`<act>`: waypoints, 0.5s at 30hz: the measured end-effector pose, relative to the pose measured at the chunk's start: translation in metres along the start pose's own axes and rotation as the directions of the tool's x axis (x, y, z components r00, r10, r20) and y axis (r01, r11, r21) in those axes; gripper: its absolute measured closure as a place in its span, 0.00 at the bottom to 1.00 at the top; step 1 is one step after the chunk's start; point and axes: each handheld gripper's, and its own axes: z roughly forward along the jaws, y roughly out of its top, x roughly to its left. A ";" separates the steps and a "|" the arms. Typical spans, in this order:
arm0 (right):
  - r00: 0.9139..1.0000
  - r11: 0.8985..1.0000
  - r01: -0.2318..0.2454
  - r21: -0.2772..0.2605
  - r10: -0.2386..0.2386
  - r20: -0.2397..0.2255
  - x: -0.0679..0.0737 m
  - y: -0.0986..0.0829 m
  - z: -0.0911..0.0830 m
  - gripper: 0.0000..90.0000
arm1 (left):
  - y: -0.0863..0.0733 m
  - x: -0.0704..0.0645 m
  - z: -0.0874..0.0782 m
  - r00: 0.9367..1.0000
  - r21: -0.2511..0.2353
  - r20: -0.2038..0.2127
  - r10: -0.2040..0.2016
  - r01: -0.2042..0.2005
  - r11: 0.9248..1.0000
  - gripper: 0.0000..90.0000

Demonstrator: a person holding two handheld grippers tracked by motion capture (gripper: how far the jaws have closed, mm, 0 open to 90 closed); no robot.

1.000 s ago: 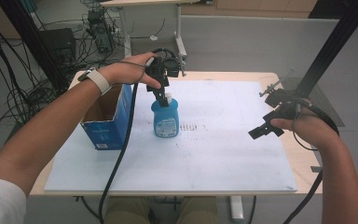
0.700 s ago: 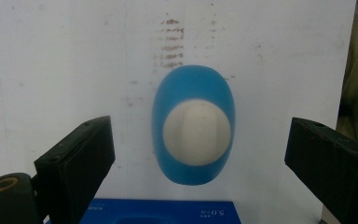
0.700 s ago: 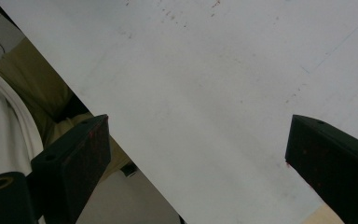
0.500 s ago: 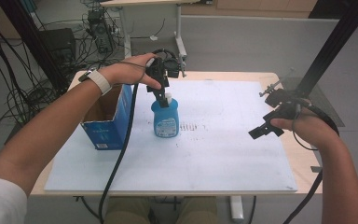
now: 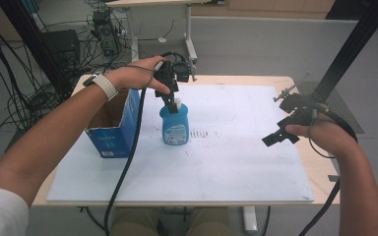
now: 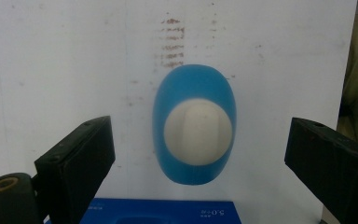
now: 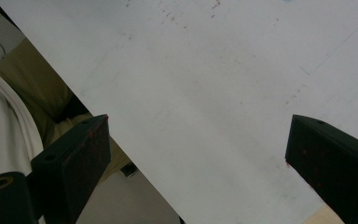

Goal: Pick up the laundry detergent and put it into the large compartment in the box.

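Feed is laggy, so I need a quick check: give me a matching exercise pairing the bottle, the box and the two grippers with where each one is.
Things:
1. blue bottle
2. cardboard box
3. left gripper
4. right gripper

Places:
A. above the white board's right edge, nothing between its jaws
B. open over the white cap
C. upright at mid-board
D. at the board's left edge

Pairs: 1-C, 2-D, 3-B, 4-A

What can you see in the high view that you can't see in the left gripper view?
The high view adds the cardboard box's open top, the bottle's label and the right tool held off to the side. The left gripper view adds the bottle's white cap from straight above, between the left tool's open jaws. Both show the blue bottle standing on the white board.
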 end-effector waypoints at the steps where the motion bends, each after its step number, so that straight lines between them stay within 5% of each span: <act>1: 1.000 1.000 -0.001 0.000 0.001 0.000 0.000 0.000 0.000 0.07 | 0.000 0.000 0.000 1.000 0.001 0.000 0.001 -0.001 1.000 0.10; 15: 1.000 1.000 -0.001 0.001 0.001 -0.002 -0.001 0.000 0.000 0.08 | 0.000 0.000 0.002 1.000 0.005 0.000 -0.001 0.001 1.000 0.10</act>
